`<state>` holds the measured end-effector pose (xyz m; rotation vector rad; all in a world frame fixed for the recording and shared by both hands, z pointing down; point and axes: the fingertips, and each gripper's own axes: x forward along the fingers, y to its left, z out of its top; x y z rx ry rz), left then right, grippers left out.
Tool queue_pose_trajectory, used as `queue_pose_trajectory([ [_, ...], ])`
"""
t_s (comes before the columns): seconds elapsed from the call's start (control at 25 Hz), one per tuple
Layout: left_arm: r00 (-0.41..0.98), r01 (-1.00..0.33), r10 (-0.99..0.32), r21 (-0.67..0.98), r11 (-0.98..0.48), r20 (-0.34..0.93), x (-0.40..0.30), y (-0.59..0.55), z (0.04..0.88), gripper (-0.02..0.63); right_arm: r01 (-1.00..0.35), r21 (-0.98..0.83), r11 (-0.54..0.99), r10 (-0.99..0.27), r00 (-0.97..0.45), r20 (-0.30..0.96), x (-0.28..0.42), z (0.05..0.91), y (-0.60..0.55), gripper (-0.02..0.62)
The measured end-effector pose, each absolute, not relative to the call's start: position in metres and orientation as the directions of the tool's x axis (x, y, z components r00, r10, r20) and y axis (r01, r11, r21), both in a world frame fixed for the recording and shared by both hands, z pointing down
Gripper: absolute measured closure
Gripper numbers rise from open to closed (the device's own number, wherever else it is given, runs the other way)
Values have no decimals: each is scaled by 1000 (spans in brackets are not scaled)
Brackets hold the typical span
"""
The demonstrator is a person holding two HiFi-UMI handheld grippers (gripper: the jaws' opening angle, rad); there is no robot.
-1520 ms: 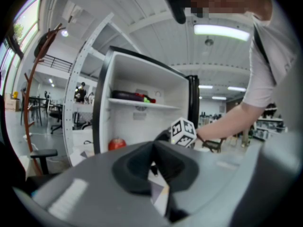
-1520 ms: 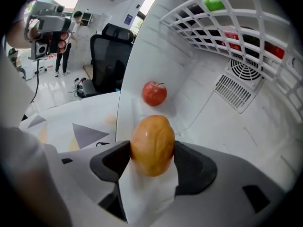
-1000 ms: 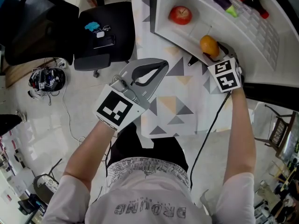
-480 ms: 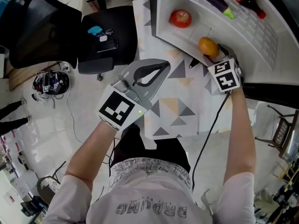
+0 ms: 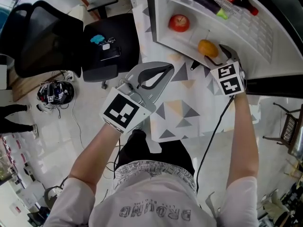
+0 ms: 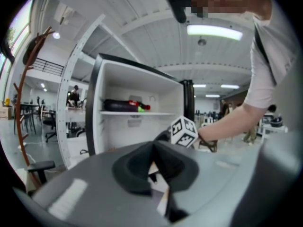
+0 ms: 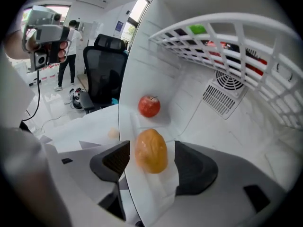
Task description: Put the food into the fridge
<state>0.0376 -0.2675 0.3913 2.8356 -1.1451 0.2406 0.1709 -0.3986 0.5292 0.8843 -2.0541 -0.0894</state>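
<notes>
orange (image 7: 151,151) | on fridge (image 7: 227,126) floor, between parted jaws of right tool (image 7: 150,159), touching neither | left tool (image 6: 152,161) closed, empty

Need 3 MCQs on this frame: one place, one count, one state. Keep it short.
1. Where is the orange?
A. On the black chair
B. Inside the fridge, between the right gripper's jaws
C. On the patterned floor mat

2. How many fruits are in the fridge compartment that holds the orange?
A. One
B. Two
C. Four

3. What state is the left gripper in?
A. Shut, holding nothing
B. Shut on a bottle
C. Wide open around a fruit

Answers:
1 B: the right gripper view shows the orange on the white fridge interior, with a jaw on each side and a gap at both.
2 B: only the orange and the red apple lie there.
3 A: its jaw tips meet, with nothing between them.
</notes>
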Motion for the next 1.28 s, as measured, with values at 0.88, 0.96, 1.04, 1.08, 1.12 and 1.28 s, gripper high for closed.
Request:
queue_pose_trajectory([
  [0.88, 785, -604, -604, -47, -795, 139, 29, -236, 319, 598, -757, 195, 623, -755, -518, 401, 129, 373, -305, 428],
  [0.96, 789, -600, -601, -51, -799, 126, 28, -232, 312, 598, -771, 178, 611, -769, -525, 364, 126, 359, -295, 447],
  [1.04, 794, -594, -596, -51, -803, 119, 27, -228, 306, 598, -780, 171, 601, -781, -528, 334, 122, 347, -285, 465],
  [1.08, 797, -591, -593, -51, -805, 117, 26, -226, 304, 598, -784, 169, 597, -785, -529, 321, 120, 341, -280, 473],
  [1.12, 800, -587, -589, -52, -808, 115, 25, -223, 302, 598, -788, 166, 593, -790, -530, 308, 119, 336, -275, 480],
  [1.28, 811, -573, -575, -53, -818, 104, 22, -216, 292, 598, -806, 149, 573, -809, -526, 262, 114, 317, -257, 506],
])
